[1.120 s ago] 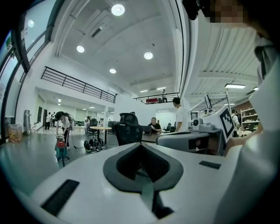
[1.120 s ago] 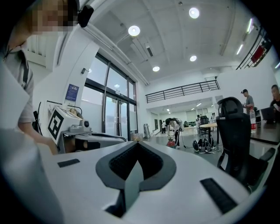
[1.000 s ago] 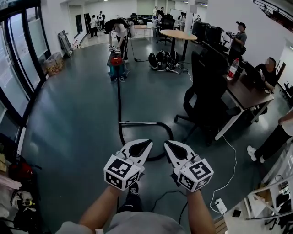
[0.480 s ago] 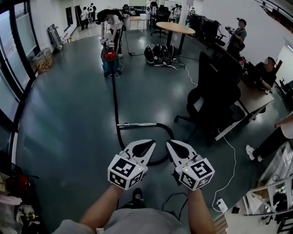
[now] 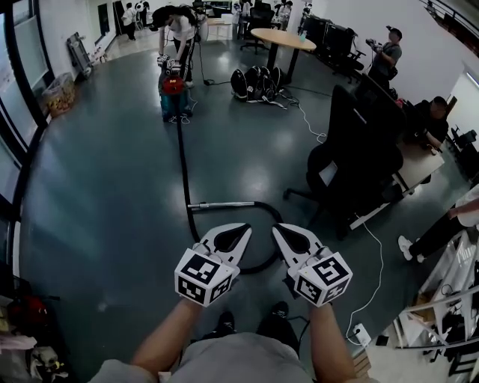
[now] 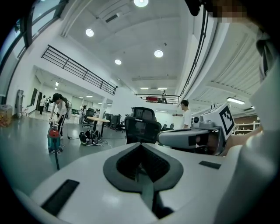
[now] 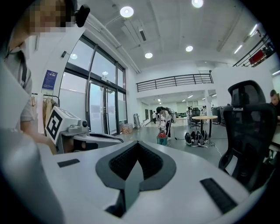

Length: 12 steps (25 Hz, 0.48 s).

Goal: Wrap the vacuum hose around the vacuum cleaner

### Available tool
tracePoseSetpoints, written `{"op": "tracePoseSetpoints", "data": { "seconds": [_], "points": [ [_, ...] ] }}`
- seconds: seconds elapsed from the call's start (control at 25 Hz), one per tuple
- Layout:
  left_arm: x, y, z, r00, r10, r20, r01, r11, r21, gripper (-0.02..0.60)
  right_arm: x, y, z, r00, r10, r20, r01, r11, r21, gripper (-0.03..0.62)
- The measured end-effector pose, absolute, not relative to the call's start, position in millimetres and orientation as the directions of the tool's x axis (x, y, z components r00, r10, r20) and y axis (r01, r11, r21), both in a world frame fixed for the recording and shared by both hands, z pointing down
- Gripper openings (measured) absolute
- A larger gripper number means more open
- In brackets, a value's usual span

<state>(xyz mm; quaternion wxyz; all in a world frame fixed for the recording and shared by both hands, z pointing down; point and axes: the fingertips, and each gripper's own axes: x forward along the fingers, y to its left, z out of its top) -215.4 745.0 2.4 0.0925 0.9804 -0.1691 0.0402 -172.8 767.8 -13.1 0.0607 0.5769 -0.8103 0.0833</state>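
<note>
The vacuum hose (image 5: 182,168) lies stretched out on the grey floor (image 5: 112,194). It runs from the red and teal vacuum cleaner (image 5: 171,88) at the far left toward the near side, then curls into a loop just beyond the two grippers. Its metal tube (image 5: 221,204) lies crosswise at the end of that loop. None of the hose is wound on the cleaner, where a person (image 5: 176,22) is bending over. A black office chair (image 5: 359,142) stands to the right, apart from the hose.

The left gripper (image 5: 238,233) and the right gripper (image 5: 284,234) are held side by side above the near loop. Each has its jaws pressed together with nothing between them.

This looks like the approach, with the wrapping itself not begun. The next move likely calls for spreading one pair of jaws and reaching down to the loop or the tube. The hose would then have to be carried to the far cleaner, gathering the slack along the way.
</note>
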Motion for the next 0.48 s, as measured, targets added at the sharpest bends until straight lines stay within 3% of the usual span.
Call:
{"op": "tracePoseSetpoints", "data": {
  "seconds": [0.48],
  "points": [
    [-186.3, 688.0, 1.1, 0.926, -0.361, 0.111, -0.375, -0.912, 0.163, 0.006, -151.1, 707.3, -17.8, -0.384, -0.902, 0.197, -0.922, 0.385, -0.039, 0.003]
  ]
}}
